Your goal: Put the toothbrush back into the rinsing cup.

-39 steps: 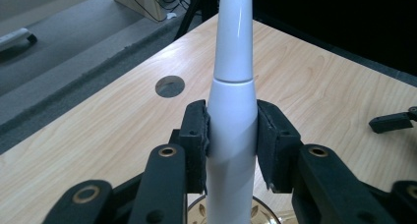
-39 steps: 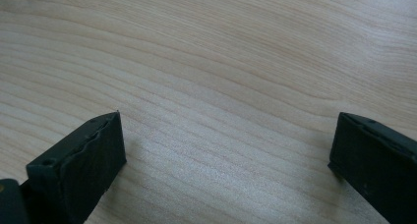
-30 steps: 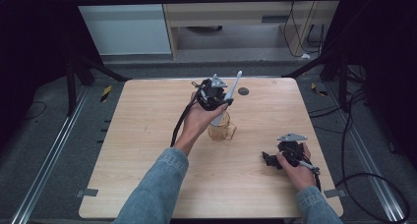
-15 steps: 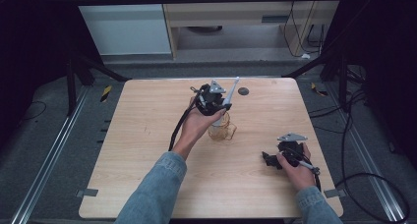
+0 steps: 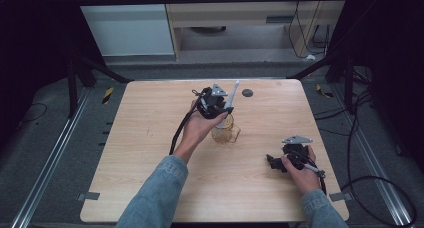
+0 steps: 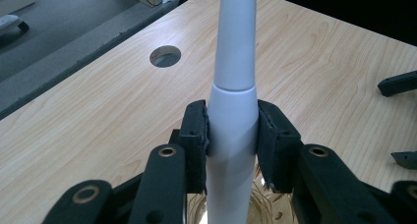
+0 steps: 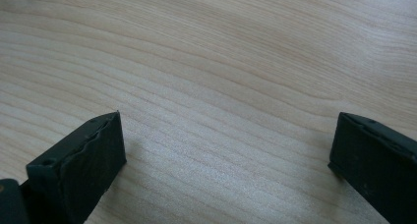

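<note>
Currently one clear glass mug [image 5: 225,133] on the bench [image 5: 150,153], one white toothbrush handle [image 6: 232,111] standing in it, clamped by left tool [image 6: 231,135]; right tool [image 7: 226,160] open, empty.

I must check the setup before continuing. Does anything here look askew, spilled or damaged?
Nothing stands out. The left gripper holds the white handle firmly above the glass cup, the right gripper rests open on the table, and nothing is spilled.

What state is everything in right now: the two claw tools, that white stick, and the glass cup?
left gripper: shut on the white stick.
white stick: upright, lower end in the cup.
glass cup: standing on the table.
right gripper: open, nothing between its jaws, by the tabletop.
</note>
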